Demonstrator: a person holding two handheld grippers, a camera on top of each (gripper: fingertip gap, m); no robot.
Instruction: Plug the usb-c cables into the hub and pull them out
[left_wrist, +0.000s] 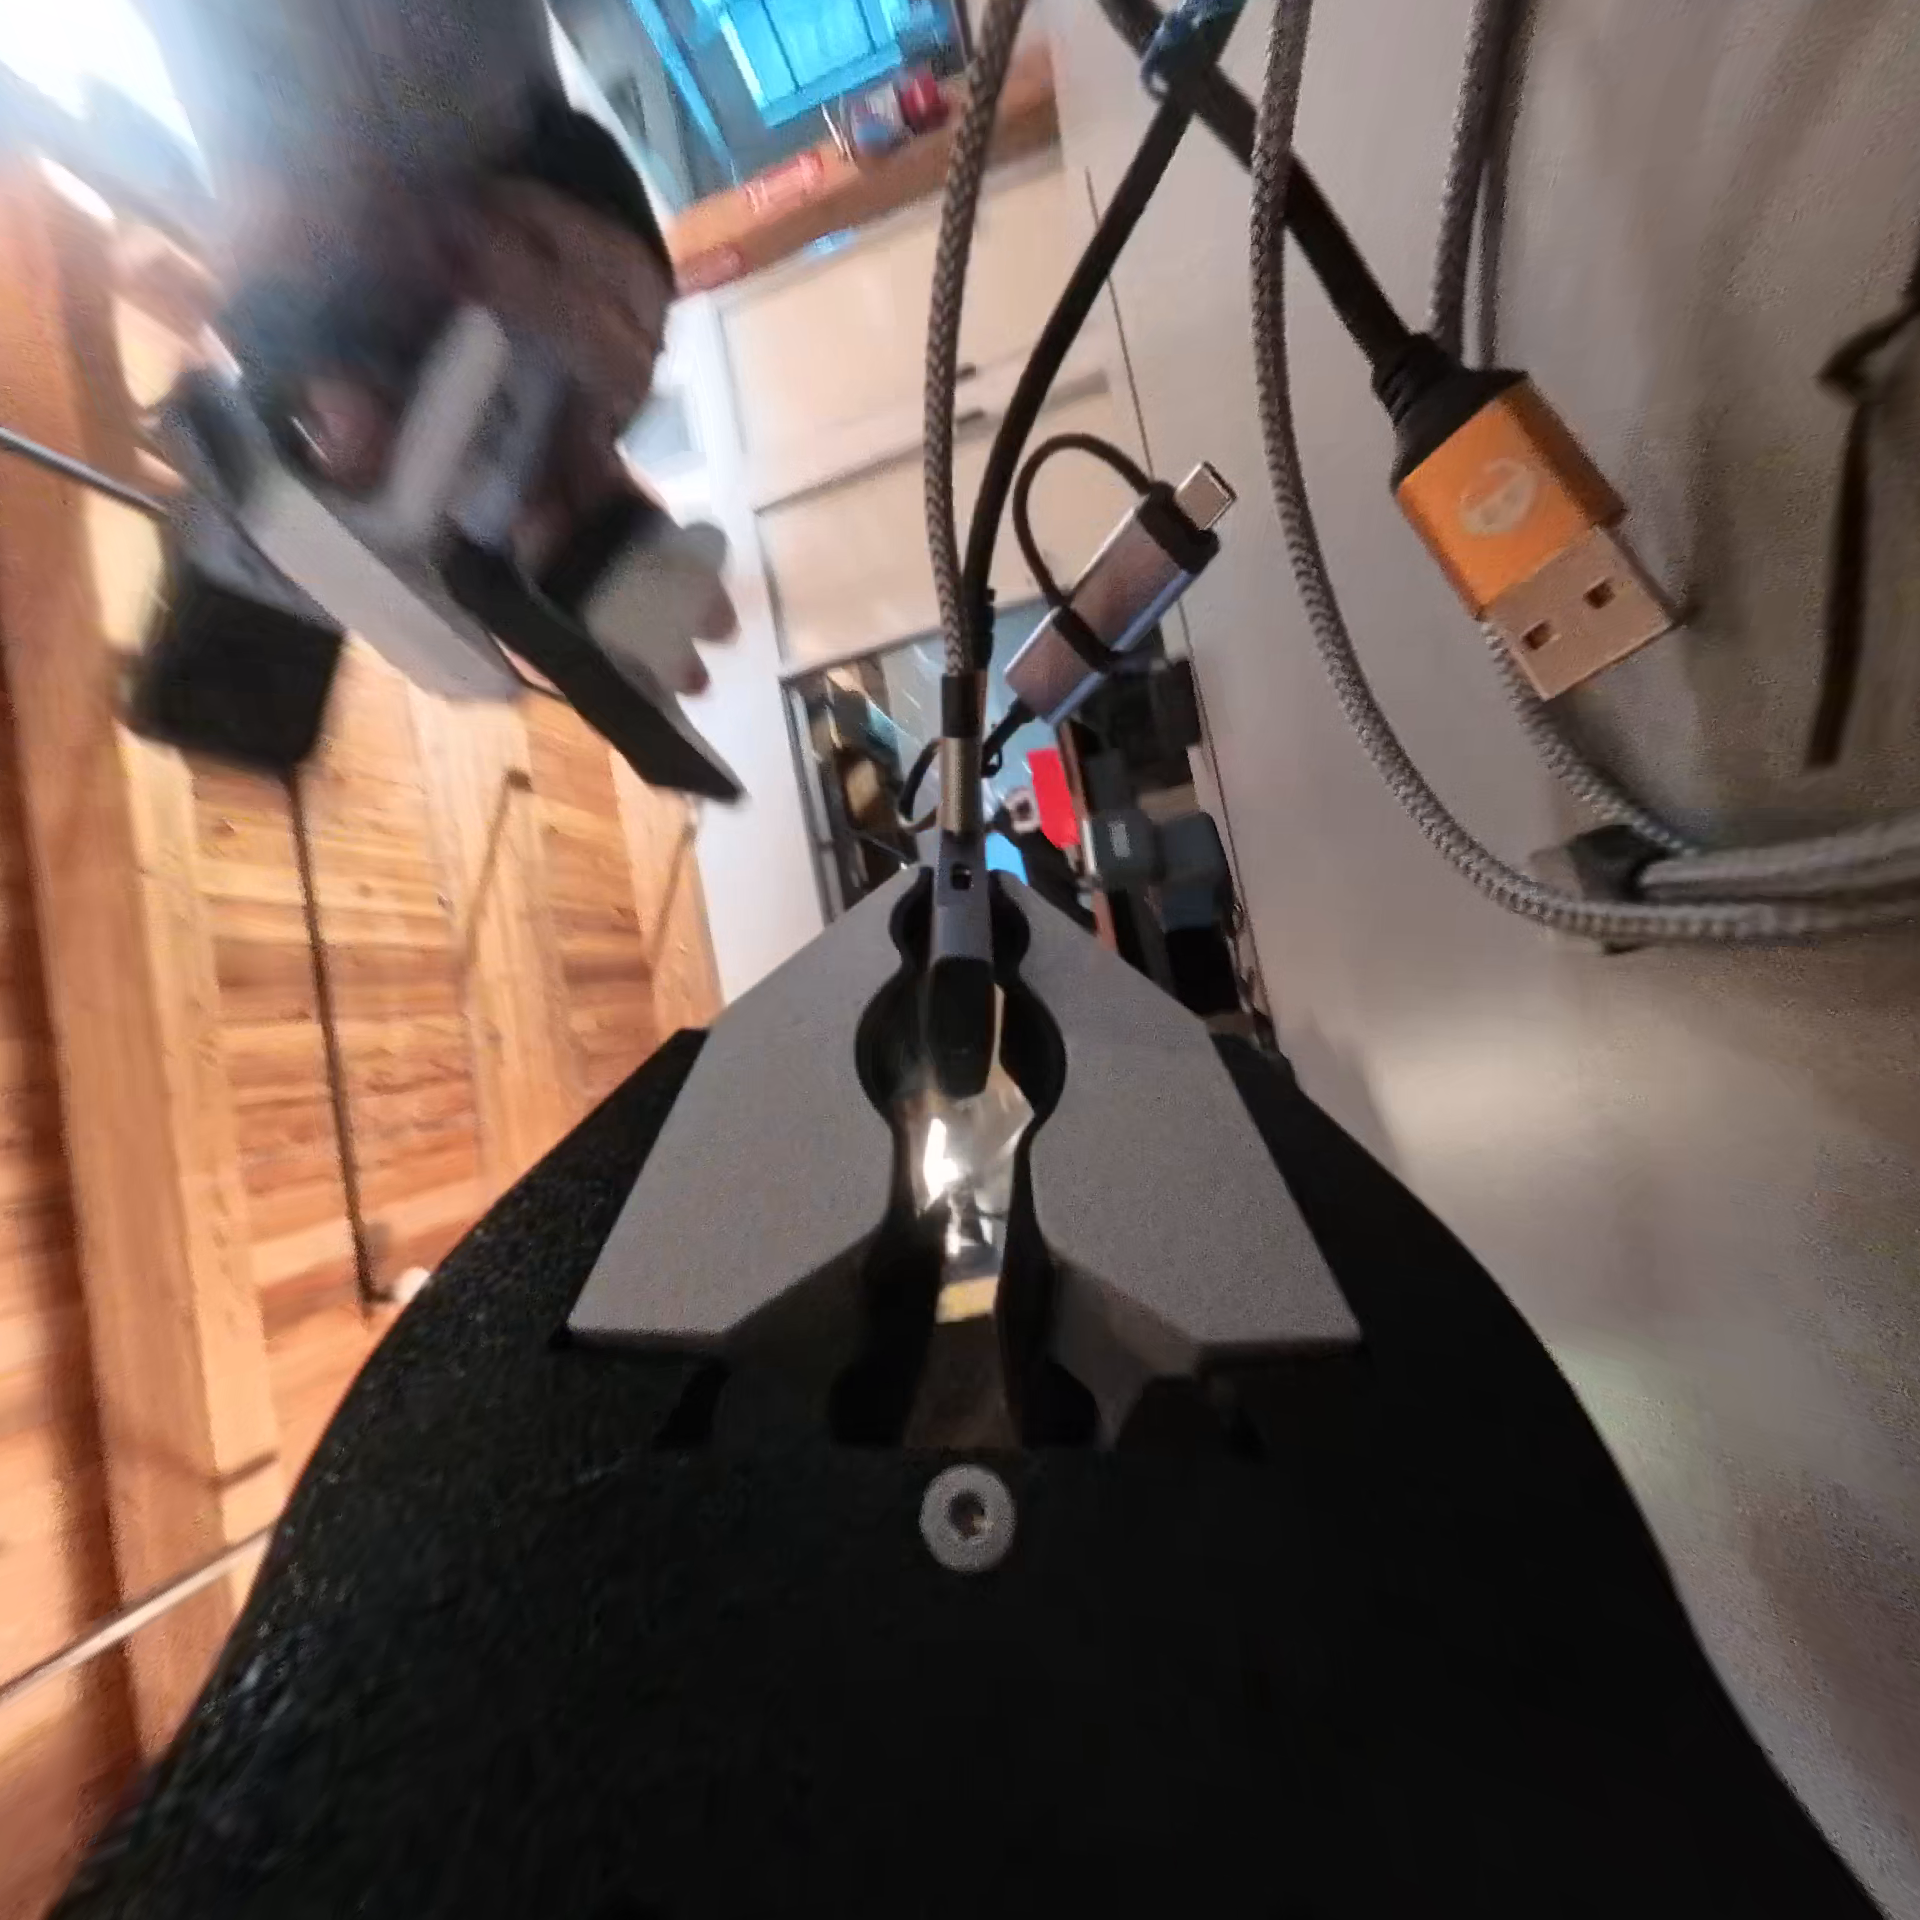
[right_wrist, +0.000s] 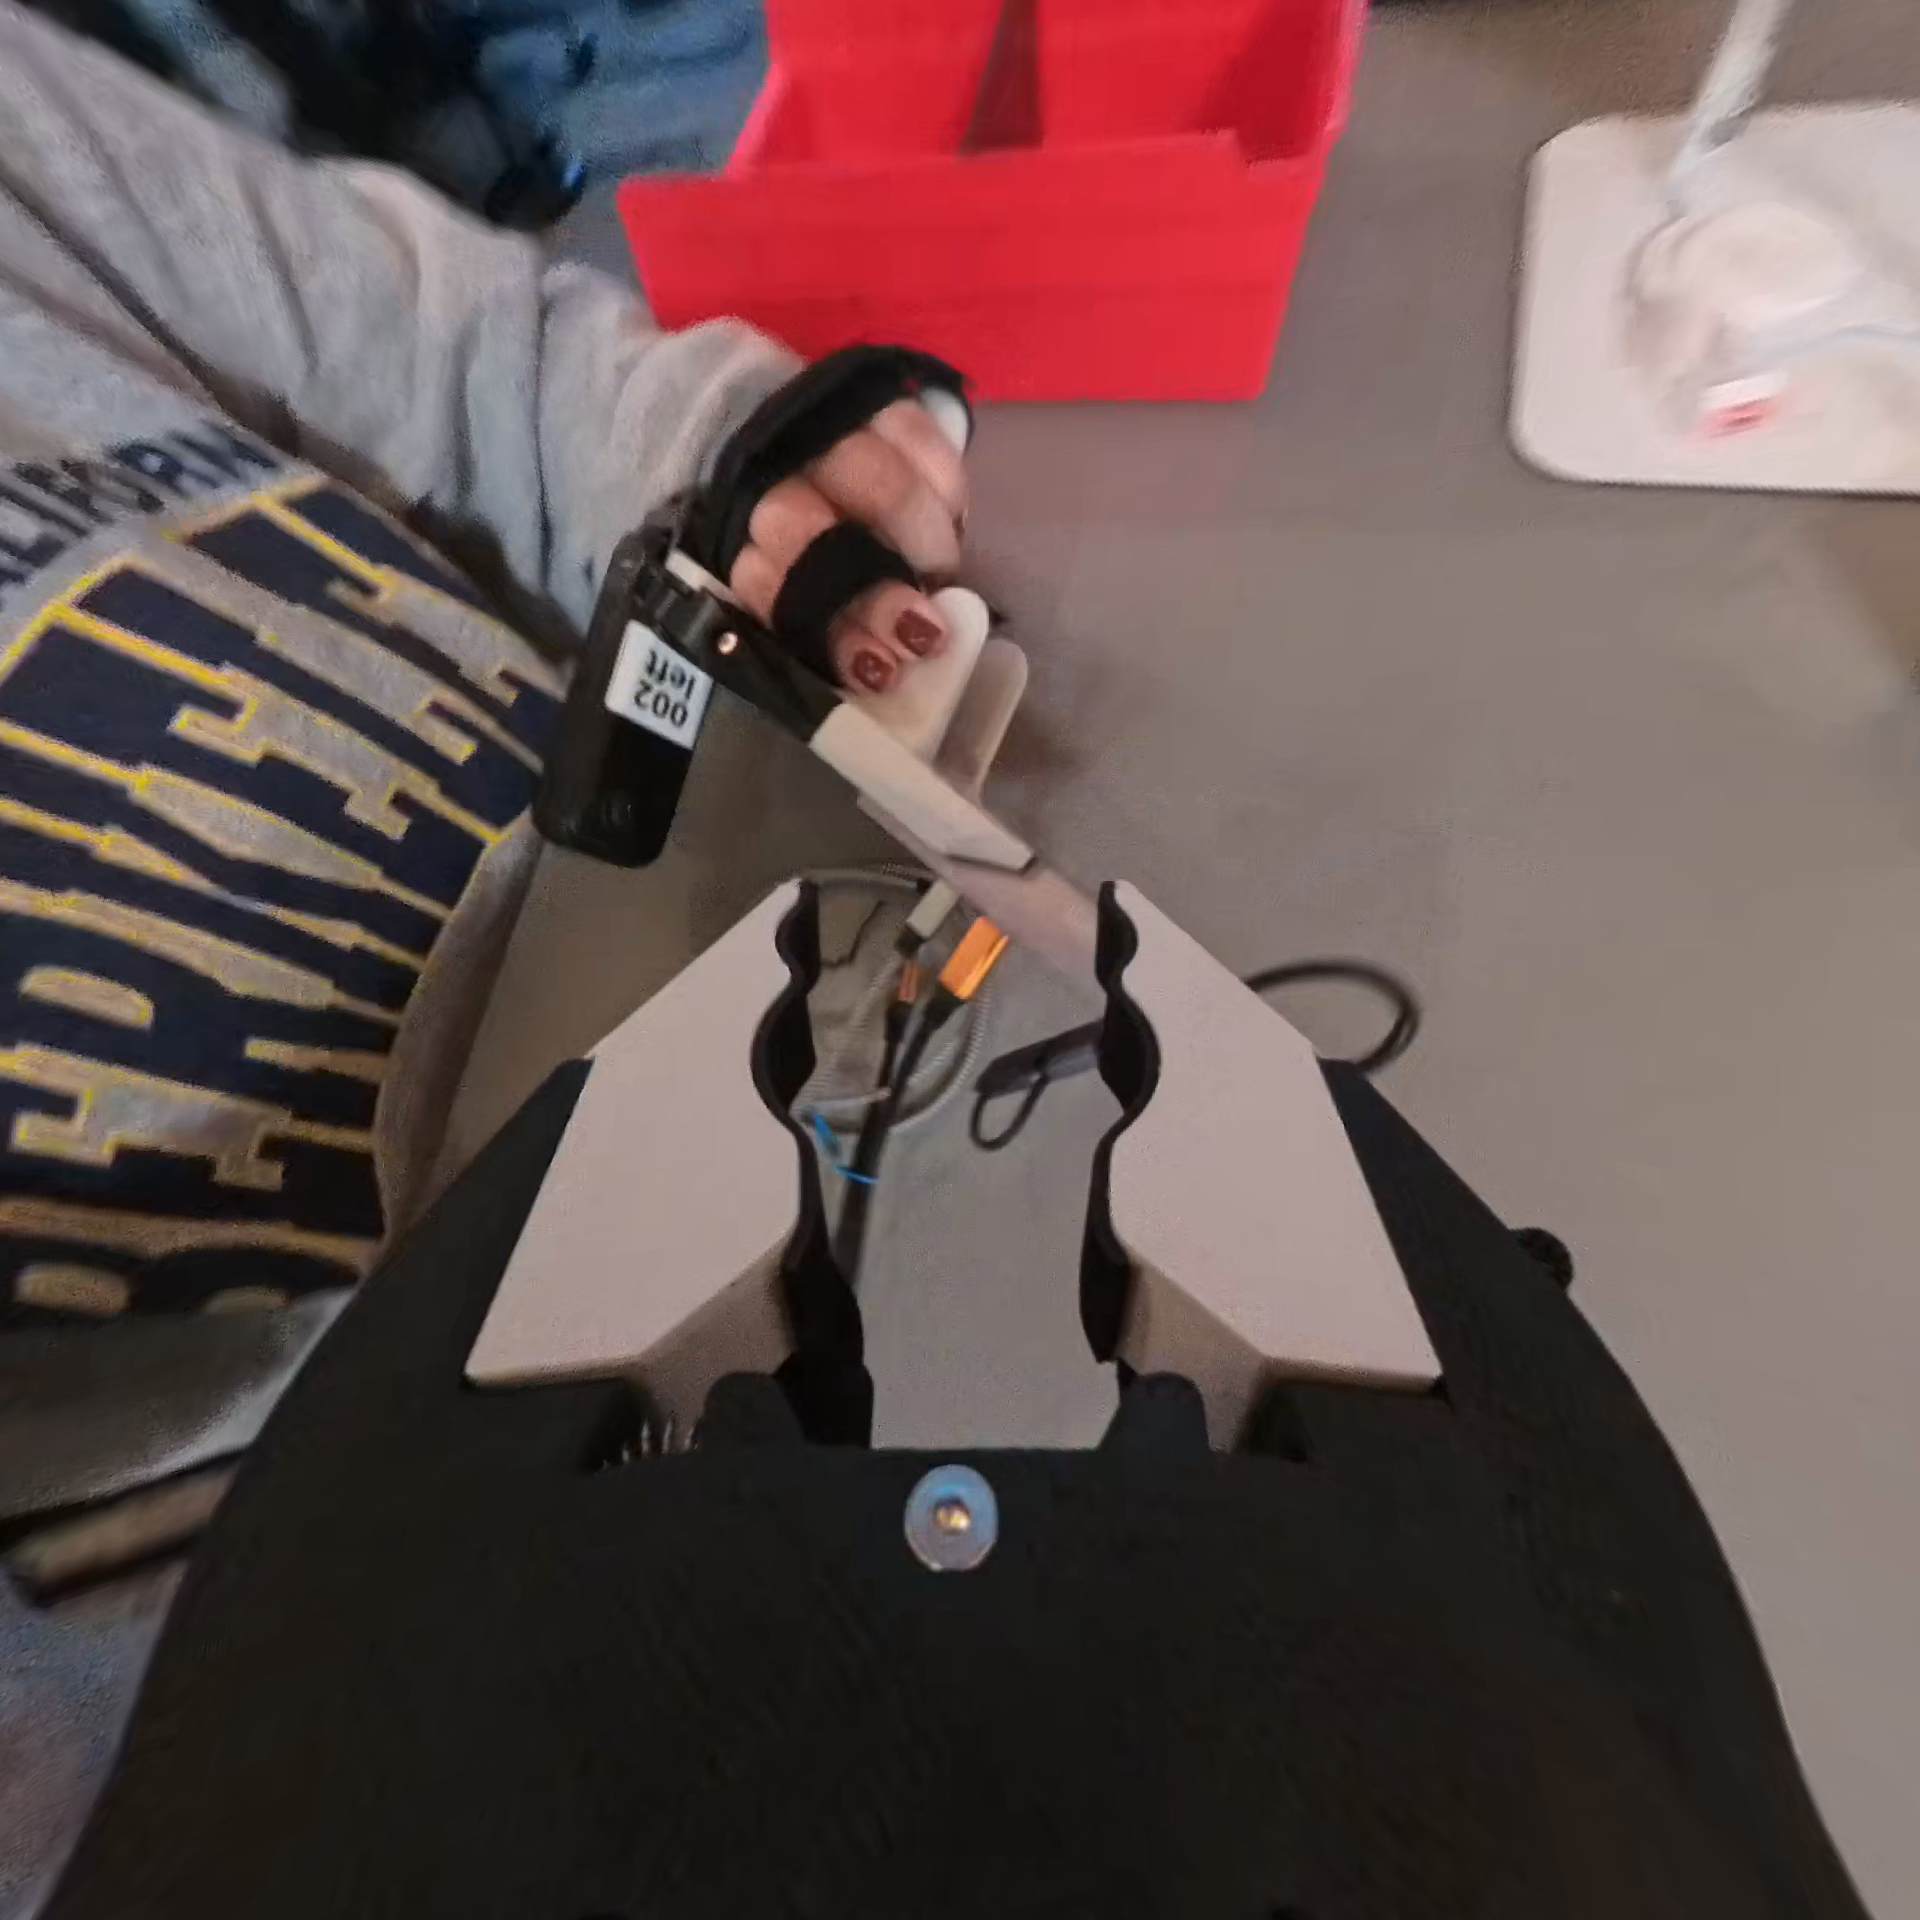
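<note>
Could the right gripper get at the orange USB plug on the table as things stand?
Probably not directly: the right gripper is open and empty, but the left gripper lies across in front of the orange USB plug, partly blocking it.

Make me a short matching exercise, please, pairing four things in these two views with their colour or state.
Things:
1. left tool
2. right tool
3. USB-A plug
4. bin

Colour or state:
A. red
B. open, holding nothing
C. orange shell, lying loose
D. shut on a braided cable's plug

Pairs: 1-D, 2-B, 3-C, 4-A
</note>
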